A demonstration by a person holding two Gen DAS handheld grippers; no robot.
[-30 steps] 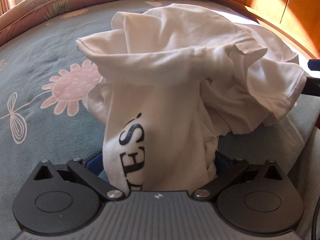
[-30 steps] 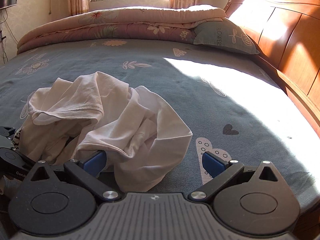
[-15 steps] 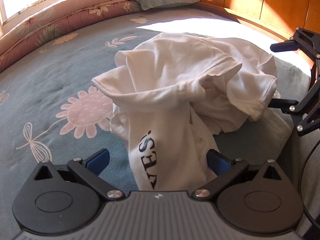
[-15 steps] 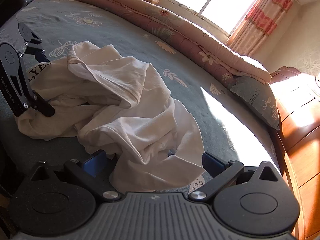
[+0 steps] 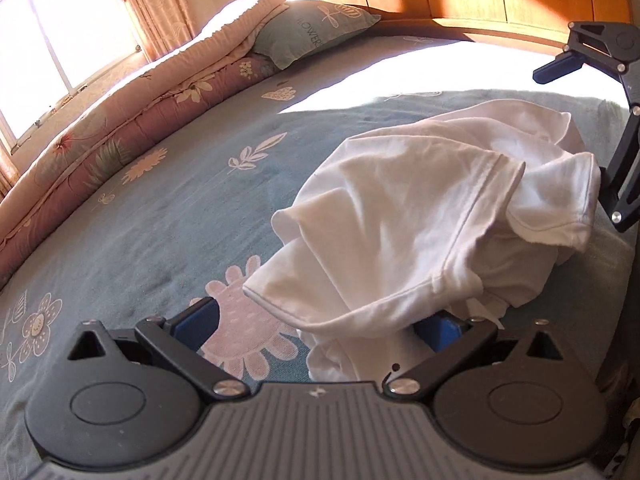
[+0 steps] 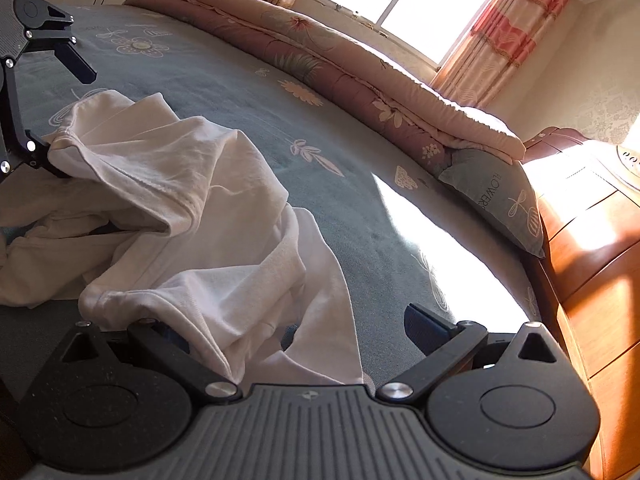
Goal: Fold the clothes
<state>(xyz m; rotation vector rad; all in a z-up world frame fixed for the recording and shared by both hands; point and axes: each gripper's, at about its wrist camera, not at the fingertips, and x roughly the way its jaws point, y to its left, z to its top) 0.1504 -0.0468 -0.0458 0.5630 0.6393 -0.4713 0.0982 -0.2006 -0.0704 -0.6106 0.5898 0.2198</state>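
Straddling crumpled white shirt (image 5: 400, 236), both grippers

Left gripper (image 5: 320, 320): jaws spread; bare blue bedsheet (image 5: 152, 216) ahead and to its left gives free passage. Crumpled white T-shirt (image 5: 408, 224) blocks ahead-right and drapes over the right finger.

Right gripper (image 6: 296, 332): T-shirt heaped ahead-left, covering the left finger; sheet ahead-right clear. Far obstacles: folded quilt (image 6: 360, 76), pillow (image 6: 492, 196), wooden headboard (image 6: 592, 264) close on the right.
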